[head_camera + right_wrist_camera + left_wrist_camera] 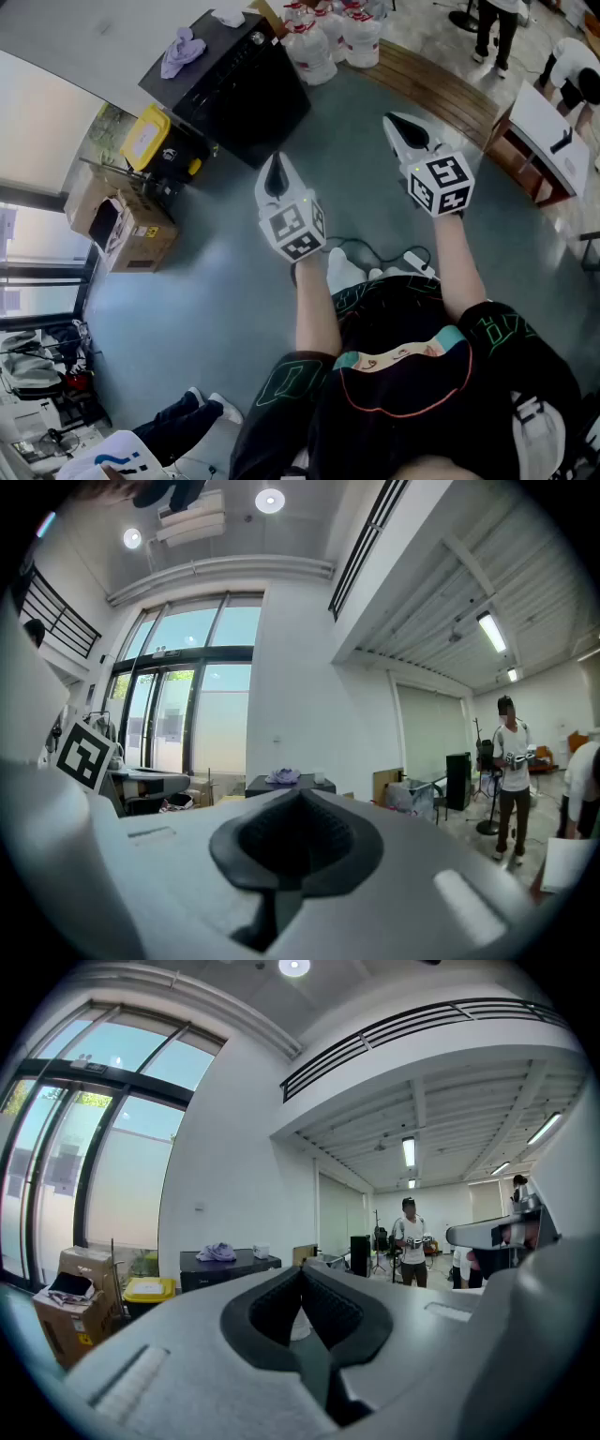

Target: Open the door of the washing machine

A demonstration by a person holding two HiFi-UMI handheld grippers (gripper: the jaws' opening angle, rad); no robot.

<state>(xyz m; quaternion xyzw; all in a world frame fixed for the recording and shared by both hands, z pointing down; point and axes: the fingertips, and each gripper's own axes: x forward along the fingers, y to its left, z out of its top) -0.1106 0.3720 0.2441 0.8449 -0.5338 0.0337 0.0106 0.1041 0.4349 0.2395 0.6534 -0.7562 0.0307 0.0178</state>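
Note:
The washing machine (230,89) is a black box against the wall, ahead and to the left, with a purple cloth (181,49) on its top. Its door side does not show clearly. In the left gripper view the machine (225,1269) stands far off behind the jaws, and the right gripper view shows the same machine (281,785) small in the distance. My left gripper (275,171) is held level and shut, empty, short of the machine's near corner. My right gripper (400,124) is also shut and empty, further right, over bare floor.
A yellow bin (142,138) and a cardboard box (122,230) stand left of the machine. Water bottles (323,37) cluster behind it, beside a wooden bench (441,84). A power strip with cable (412,262) lies by my feet. A person (411,1241) stands across the room.

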